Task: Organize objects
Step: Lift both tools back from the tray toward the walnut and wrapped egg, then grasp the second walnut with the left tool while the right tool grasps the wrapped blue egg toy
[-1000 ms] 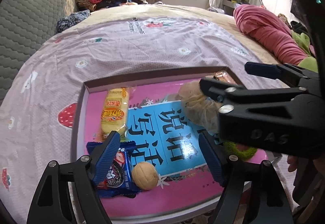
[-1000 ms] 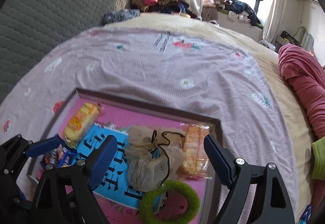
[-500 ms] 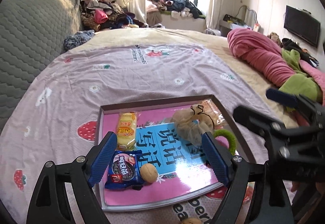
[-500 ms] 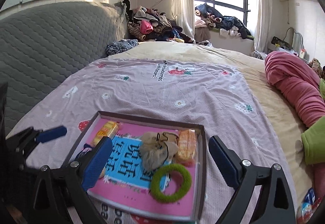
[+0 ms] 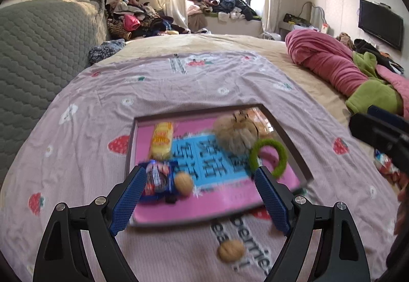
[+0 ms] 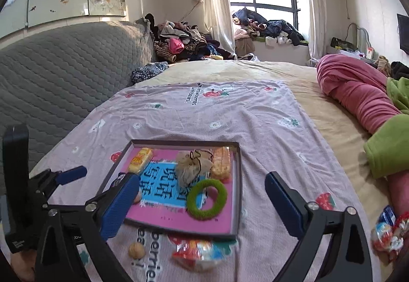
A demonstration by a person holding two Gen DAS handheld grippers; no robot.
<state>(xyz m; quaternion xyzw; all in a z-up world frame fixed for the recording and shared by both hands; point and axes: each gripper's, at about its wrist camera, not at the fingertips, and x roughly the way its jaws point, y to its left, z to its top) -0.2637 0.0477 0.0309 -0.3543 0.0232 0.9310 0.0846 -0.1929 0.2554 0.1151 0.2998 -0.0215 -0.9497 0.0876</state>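
1. Jaws: the left gripper [image 5: 198, 195] stands spread wide with nothing between its blue pads. The right gripper [image 6: 202, 201] is widening its jaws at this moment, and nothing is gripped between them. Both hang above the near edge of the tray.
2. Bed cover [image 6: 230, 113]: a pale lilac sheet printed with strawberries. It carries the tray and the loose items.
3. Tray [image 6: 239, 179]: a shallow rectangular box with a dark rim and a pink floor bearing a blue printed panel. It lies flat on the sheet, directly ahead of both grippers.
4. Tray contents, largest first:
   - Beige drawstring pouch [image 6: 191, 167], mid-tray toward the far side, its black cord on top.
   - Green fuzzy ring [image 6: 207, 199], lying flat near the right front corner, just beside the pouch.
   - Orange wrapped snack [image 6: 221, 162], along the far right wall, touching the pouch.
   - Yellow wrapped snack [image 6: 140, 156], at the far left corner.
   - Blue biscuit packet [image 5: 158, 177], at the left front, blurred in the left wrist view.
   - Walnut [image 5: 183, 182], just beside the blue packet.
5. Outside the tray, on the sheet:
   - Red and white wrapped packet [image 6: 199, 252], just beside the tray's near rim.
   - Second walnut [image 6: 136, 250], left of that packet.
   - Further wrapped sweets [image 6: 386, 233] at the far right edge, well apart from the tray.
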